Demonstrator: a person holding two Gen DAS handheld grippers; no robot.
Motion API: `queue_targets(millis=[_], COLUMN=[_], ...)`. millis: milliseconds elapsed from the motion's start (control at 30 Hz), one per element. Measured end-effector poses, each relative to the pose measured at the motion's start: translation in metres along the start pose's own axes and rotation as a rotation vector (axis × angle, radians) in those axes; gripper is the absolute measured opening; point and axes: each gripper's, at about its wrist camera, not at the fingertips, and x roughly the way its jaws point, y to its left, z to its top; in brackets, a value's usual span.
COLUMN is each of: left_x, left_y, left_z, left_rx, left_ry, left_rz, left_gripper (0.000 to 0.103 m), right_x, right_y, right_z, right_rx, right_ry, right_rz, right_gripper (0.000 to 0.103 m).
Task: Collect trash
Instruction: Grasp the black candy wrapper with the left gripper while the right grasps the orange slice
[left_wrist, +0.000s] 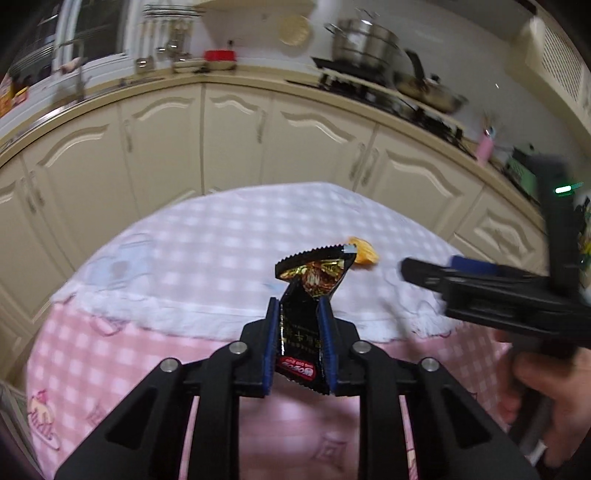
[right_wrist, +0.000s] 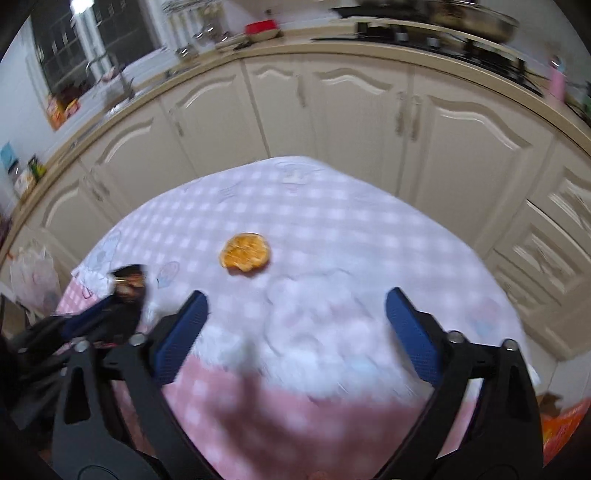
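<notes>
My left gripper (left_wrist: 300, 306) is shut on a crumpled black snack wrapper (left_wrist: 308, 291) with gold and red print, held above the checked tablecloth (left_wrist: 207, 236); the wrapper sticks up past the blue pads. An orange peel (right_wrist: 245, 252) lies on the white part of the cloth, seen behind the wrapper in the left wrist view as the peel (left_wrist: 364, 251). My right gripper (right_wrist: 295, 306) stands open with nothing between its blue pads, the peel a little beyond them. In the right wrist view the left gripper and wrapper (right_wrist: 129, 282) show blurred at the left.
Cream kitchen cabinets (left_wrist: 236, 140) run behind the table under a counter with pots (left_wrist: 364, 44) and a pan on the stove. A white plastic bag (right_wrist: 33, 280) hangs at the left. A person's hand (left_wrist: 554, 398) holds the right gripper's handle. Something orange (right_wrist: 565, 424) sits at bottom right.
</notes>
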Motion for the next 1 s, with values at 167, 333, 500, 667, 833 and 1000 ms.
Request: queue_targets(millis=[167,333,500,667,833,1000], left_x=[-0.015,-0.020,-0.028,-0.046,-0.070,-0.093], left_y=[0.024,0.037,0.036,0.018,-0.011,-0.046], left_z=[0.000,-0.003,-0.005,-0.010,-0.017,-0.026], left_rx=[-0.040,-0.063,-0.075,-0.063,-0.025,0.002], left_ry=[-0.015,-0.013,-0.026,-0.044,-0.063,-0.075], left_rz=[0.023,0.028,0.013,-0.015,-0.043,-0.109], left_gripper=[0.020,0.020,0.020,0.020,0.020,0.020], right_x=[0.038,0.043,0.020,-0.028,-0.089,-0.144], right_y=[0.028,0.040,0.038,0.032,0.015,-0.012], right_z=[0.013,0.012,0.002,-0.011,-0.030,-0.050], right_rx=[-0.089,-0.146,-0.136,-0.121,-0.054,0.017], right_ry=[0.035,0.023,-0.013,-0.071,-0.129,-0.187], right_rz=[-0.007,-0.040,-0.004,0.046,0.130,0.171], right_gripper=[0.071,0.039,0.038,0.038,0.038,0.038])
